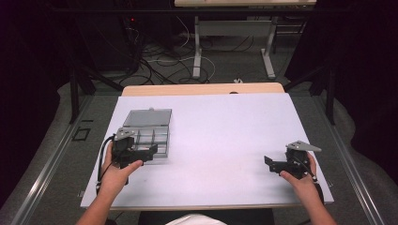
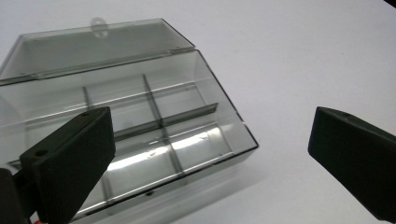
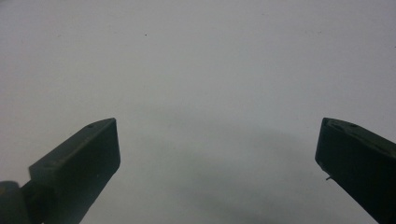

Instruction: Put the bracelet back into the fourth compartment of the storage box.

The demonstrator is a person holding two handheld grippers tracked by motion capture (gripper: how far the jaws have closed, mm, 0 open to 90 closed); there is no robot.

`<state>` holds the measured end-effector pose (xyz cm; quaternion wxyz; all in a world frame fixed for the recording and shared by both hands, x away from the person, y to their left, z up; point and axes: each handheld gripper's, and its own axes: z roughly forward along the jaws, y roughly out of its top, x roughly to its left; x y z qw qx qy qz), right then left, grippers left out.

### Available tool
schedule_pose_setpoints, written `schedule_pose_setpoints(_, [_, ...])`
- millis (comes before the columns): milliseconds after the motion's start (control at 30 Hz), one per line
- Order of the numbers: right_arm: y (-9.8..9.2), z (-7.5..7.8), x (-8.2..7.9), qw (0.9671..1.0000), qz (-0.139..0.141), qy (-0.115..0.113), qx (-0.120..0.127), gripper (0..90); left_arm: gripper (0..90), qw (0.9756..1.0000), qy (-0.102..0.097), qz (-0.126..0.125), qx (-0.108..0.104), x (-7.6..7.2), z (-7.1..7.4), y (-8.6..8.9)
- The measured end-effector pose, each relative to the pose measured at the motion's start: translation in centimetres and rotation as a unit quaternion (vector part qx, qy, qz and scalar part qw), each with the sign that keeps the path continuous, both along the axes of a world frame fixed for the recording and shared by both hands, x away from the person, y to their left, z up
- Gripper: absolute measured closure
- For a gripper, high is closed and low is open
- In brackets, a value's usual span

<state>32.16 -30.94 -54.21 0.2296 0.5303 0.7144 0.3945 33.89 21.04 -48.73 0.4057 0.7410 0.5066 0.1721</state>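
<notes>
A clear plastic compartment box (image 1: 150, 133) lies on the white table sheet (image 1: 216, 131) at the left, its lid swung back flat behind it. In the left gripper view the box (image 2: 140, 121) shows several empty compartments split by thin dividers. My left gripper (image 1: 149, 151) hovers at the box's near edge, jaws wide apart with nothing between them; its midpoint (image 2: 210, 140) is over the box's right front corner. My right gripper (image 1: 268, 161) rests low at the right of the sheet, open, and its midpoint (image 3: 217, 149) is over bare white sheet.
The sheet covers a wooden table (image 1: 202, 89) whose far edge shows beyond it. Behind it stand another table's legs (image 1: 197, 51) and tangled cables (image 1: 155, 61) on the floor. A metal rail (image 1: 51, 164) runs along the left side.
</notes>
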Motion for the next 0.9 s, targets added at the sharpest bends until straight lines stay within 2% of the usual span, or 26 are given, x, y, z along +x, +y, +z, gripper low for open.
schedule_pose_setpoints(100, [0.0,0.0,0.0,1.0000,0.001,0.000,-0.001,0.0,0.7,1.0000,-0.005,-0.006,-0.001,-0.1,-0.3,-0.9])
schedule_pose_setpoints(133, [0.0,0.0,0.0,1.0000,0.001,0.000,-0.001,0.0,0.8,0.9999,0.000,-0.013,0.002,-0.2,-0.3,-1.1])
schedule_pose_setpoints(200, [0.0,0.0,0.0,1.0000,0.000,0.000,0.000,0.0,0.9,0.9998,-0.006,-0.017,0.002,-0.2,-0.4,-1.6])
schedule_pose_setpoints(367, [-0.1,0.0,0.0,1.0000,0.002,0.000,-0.001,0.0,1.3,0.9995,-0.001,-0.031,0.005,-0.2,-0.6,-2.6])
schedule_pose_setpoints(400, [-0.1,0.0,0.0,1.0000,0.002,-0.001,-0.002,0.0,1.5,0.9996,-0.005,-0.027,-0.003,-0.2,-0.8,-3.0])
schedule_pose_setpoints(433, [-0.1,0.0,0.0,1.0000,0.002,0.000,-0.001,0.0,1.6,0.9994,-0.001,-0.035,0.006,-0.2,-0.8,-3.1])
schedule_pose_setpoints(533, [0.0,0.0,0.0,1.0000,0.001,0.000,0.000,0.0,1.7,0.9993,-0.004,-0.037,0.004,-0.2,-1.1,-3.7])
schedule_pose_setpoints(567, [0.0,0.0,0.0,1.0000,0.001,0.001,0.000,0.0,1.8,0.9990,0.004,-0.045,0.004,-0.2,-1.0,-3.8])
schedule_pose_setpoints(633, [0.0,-0.1,0.0,1.0000,0.002,0.000,-0.001,0.0,1.9,0.9990,-0.001,-0.044,0.000,-0.2,-1.1,-4.1])
schedule_pose_setpoints(667, [0.0,-0.1,0.0,1.0000,0.003,0.000,-0.002,0.0,2.1,0.9987,0.002,-0.050,0.002,-0.2,-1.1,-4.2])
schedule_pose_setpoints(733, [0.0,-0.1,0.0,1.0000,0.003,0.000,-0.001,0.0,2.2,0.9991,-0.005,-0.043,-0.005,-0.3,-1.3,-4.6])
schedule_pose_setpoints(767, [0.0,-0.1,0.0,1.0000,0.004,-0.001,-0.002,0.0,2.3,0.9987,0.000,-0.051,-0.003,-0.3,-1.3,-4.7])
schedule_pose_setpoints(900, [0.0,-0.1,0.0,1.0000,0.005,-0.001,-0.004,0.0,2.6,0.9985,0.000,-0.054,-0.003,-0.4,-1.7,-5.1])
